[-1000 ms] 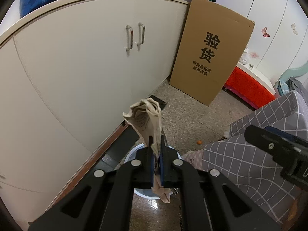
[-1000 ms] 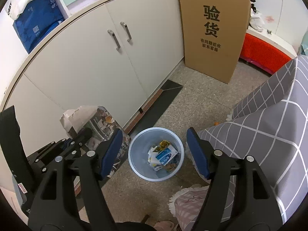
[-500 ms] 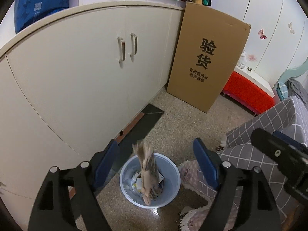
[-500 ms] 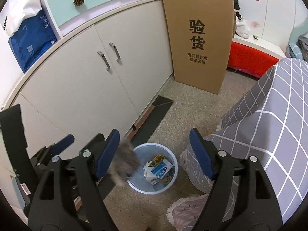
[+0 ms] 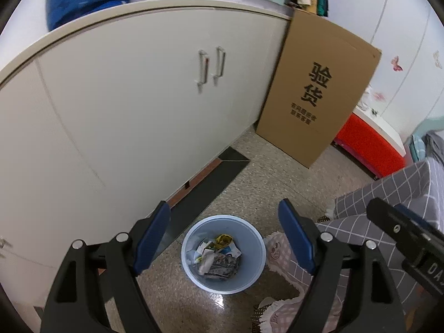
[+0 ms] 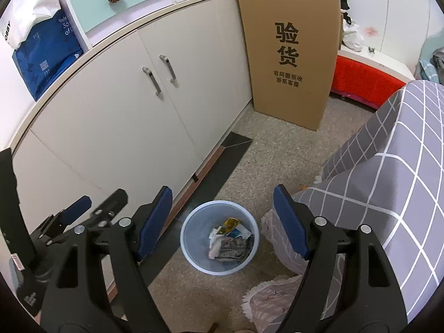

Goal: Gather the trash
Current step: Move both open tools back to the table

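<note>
Both grippers hang above the blue trash bin [image 5: 223, 252], pointing down at it. Left gripper [image 5: 224, 237]: fingers wide apart, nothing between them; its jaws have just been opening and only the bin shows in the gap. Right gripper [image 6: 222, 224]: fingers also spread wide and empty, having opened a little further too. The crumpled newspaper [image 5: 219, 266] lies inside the bin on top of other trash, a yellow wrapper [image 5: 224, 239] and some white-and-blue packaging [image 6: 236, 231]. So this piece looks collected; drop step seems done.

The bin stands on the speckled floor [image 6: 263, 155], close to the white cabinet [image 5: 125, 105] and just beside a pink fringed rug [image 5: 280, 252] and a bed with a grey checked cover [image 6: 388, 172]. A tall cardboard box [image 6: 291, 55] leans against the cabinet further back.

Risks from here:
- The bin is light plastic; a low swing of either gripper could clip the rim and tip it, spilling what is already in.
- The two grippers sit near each other, so moving off together could knock them.
- The paper pile looks loose, and more dropped from height may bounce out.
- A small orange bit [image 6: 303, 186] lies at the bed's edge, cannot tell what; easy to miss, and reaching for it could snag the cover.
</note>
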Tool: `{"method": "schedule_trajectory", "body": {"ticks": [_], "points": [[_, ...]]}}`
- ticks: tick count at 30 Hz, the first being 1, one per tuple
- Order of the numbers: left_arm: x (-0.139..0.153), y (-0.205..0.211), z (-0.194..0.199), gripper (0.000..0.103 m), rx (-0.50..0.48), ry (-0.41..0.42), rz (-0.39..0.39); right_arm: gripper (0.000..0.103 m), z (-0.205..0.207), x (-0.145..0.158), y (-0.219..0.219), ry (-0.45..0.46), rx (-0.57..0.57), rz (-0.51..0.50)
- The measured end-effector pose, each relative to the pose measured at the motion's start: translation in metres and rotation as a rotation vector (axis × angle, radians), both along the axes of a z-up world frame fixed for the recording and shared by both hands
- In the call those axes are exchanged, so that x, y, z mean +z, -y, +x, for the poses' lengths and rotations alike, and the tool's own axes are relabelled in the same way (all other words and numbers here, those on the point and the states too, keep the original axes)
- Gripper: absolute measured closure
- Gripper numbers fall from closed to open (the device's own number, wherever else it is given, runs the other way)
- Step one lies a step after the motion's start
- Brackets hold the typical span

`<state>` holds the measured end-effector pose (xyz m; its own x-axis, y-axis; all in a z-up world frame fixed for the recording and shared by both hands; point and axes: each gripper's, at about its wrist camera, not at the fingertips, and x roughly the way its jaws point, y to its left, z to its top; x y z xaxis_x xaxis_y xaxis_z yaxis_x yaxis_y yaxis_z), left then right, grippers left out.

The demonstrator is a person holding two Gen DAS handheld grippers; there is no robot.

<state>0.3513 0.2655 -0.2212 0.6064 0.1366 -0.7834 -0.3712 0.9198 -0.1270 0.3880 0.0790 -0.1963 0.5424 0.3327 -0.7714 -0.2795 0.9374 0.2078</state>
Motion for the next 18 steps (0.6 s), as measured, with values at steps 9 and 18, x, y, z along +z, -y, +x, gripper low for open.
{"method": "schedule_trajectory", "body": {"ticks": [9,18], "points": [[0.065,0.015,-0.036,0.023,0.131,0.145,0.183,0.029,-0.024,0.056,0.018,0.092,0.031,0.099],[0.123,0.099,-0.046,0.019,-0.027,0.255,0.182,0.026,-0.061,0.124,0.126,0.217,-0.061,0.184]]}}
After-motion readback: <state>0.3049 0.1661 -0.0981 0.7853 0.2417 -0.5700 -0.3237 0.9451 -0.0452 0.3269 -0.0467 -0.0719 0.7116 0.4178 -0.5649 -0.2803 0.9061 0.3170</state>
